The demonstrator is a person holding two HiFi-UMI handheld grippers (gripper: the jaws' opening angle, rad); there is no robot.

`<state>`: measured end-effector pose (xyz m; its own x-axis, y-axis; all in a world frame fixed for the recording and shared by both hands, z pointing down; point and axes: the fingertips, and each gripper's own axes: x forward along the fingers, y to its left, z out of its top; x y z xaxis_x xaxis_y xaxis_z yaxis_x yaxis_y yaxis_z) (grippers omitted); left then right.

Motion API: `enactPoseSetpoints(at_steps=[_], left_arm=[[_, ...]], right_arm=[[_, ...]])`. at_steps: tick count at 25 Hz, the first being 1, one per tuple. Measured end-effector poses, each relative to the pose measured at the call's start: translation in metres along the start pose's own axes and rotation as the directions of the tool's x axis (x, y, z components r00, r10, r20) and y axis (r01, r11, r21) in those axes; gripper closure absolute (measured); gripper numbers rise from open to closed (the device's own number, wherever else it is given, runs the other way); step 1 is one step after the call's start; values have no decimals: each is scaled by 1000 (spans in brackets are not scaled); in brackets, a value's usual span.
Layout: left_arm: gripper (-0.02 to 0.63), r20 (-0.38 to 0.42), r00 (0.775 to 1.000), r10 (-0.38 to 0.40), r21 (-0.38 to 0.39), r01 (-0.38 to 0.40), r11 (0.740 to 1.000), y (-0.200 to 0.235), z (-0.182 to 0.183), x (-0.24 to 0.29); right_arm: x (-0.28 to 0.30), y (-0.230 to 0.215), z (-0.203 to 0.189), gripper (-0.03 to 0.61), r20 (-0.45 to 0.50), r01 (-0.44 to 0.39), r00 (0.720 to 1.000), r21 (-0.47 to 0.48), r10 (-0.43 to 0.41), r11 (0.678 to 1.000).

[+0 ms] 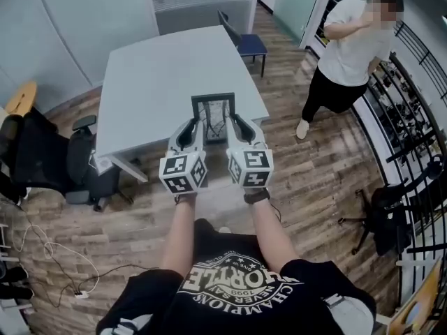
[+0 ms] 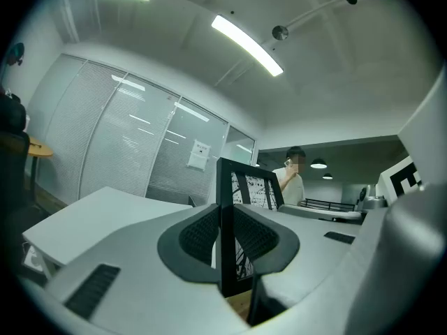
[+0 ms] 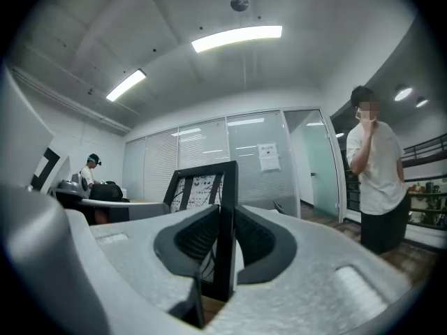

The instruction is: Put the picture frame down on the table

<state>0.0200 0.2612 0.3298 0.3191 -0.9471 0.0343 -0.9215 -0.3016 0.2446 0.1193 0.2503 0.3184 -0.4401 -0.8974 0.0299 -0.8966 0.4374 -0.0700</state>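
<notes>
Wood flooring surrounds a white desk (image 1: 154, 75); over its near edge a black frame (image 1: 214, 109) stands upright, and I cannot tell whether it touches the desk. The left hand-held gripper (image 1: 200, 123) is clamped on the frame's left bar, and the right hand-held gripper (image 1: 229, 123) on its right bar. The black shirt (image 1: 230, 285) bears "1993".

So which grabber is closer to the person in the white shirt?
Right. The right gripper grips the picture frame by its right edge, the side toward the person in the white shirt. The left gripper grips the frame's left edge, farther from that person.
</notes>
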Motion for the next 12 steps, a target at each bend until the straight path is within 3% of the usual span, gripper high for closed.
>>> enactPoseSetpoints(at_steps=[12], left_arm=[[543,-34,999,21,-27,-22,999,23,-19,54]], right_arm=[[52,-28,-24,508,-33,-45,998,30,46,999]])
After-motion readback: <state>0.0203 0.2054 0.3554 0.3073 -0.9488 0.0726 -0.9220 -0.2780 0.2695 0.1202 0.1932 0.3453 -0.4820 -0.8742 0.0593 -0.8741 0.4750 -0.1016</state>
